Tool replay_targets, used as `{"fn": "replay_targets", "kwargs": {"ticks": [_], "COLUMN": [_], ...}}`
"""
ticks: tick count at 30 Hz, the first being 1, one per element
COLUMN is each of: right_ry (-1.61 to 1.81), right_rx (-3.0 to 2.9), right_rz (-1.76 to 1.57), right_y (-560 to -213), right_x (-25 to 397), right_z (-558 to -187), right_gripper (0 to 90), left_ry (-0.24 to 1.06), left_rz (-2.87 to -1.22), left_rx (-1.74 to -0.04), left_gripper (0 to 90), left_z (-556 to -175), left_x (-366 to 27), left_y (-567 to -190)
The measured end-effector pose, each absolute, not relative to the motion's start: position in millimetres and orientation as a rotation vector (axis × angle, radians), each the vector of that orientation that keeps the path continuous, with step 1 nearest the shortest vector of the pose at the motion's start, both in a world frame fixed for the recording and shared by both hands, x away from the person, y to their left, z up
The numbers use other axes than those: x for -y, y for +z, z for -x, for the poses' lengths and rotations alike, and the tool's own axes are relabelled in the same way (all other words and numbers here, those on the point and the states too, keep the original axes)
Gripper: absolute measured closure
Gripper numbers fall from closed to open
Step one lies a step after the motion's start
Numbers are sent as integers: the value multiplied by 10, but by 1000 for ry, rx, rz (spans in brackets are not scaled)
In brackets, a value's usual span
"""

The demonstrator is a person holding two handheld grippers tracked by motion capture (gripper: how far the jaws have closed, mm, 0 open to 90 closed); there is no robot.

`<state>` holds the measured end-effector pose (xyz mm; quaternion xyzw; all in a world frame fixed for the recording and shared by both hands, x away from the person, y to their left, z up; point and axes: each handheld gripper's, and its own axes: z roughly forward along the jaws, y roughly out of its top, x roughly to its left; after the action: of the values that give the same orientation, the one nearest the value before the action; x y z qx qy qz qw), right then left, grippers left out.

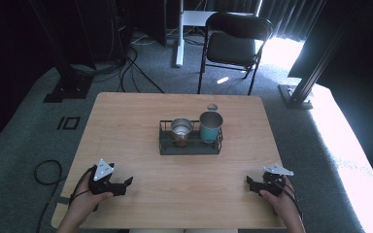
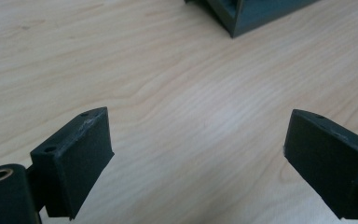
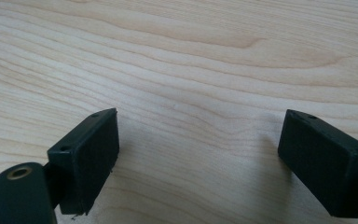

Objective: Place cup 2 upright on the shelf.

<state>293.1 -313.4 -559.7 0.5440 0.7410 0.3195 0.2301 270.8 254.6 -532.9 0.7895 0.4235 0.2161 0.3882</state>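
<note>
While both rested low at the worktop's [image 1: 126, 126] near edge, the left gripper [image 1: 126, 184] and right gripper [image 1: 250, 183] stood released, well apart from the rack [image 1: 189, 147] holding two cups.

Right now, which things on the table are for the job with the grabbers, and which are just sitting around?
For the job:
- dark wire rack
- silver cup in the rack
- teal cup in the rack
- left gripper and right gripper, both open and holding nothing

Just sitting around:
- small round lid behind the teal cup
- black folding chair
- floor cables
</note>
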Motion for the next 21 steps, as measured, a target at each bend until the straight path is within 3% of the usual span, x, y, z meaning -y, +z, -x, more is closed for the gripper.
{"fn": "replay_targets", "kwargs": {"ticks": [9, 21], "right_ry": [878, 882], "right_rx": [-2039, -2043], "right_rz": [-1496, -1493], "right_y": [-5596, -5596], "right_x": [3135, 3133], "right_z": [-2930, -2930], "right_gripper": [120, 120], "left_ry": [561, 607], "left_rz": [-2069, -2058], "left_rx": [-1097, -1251], "left_gripper": [85, 85], "left_z": [-2624, -2664], "left_x": [-2665, -2874], "left_y": [-5376, -5460]}}
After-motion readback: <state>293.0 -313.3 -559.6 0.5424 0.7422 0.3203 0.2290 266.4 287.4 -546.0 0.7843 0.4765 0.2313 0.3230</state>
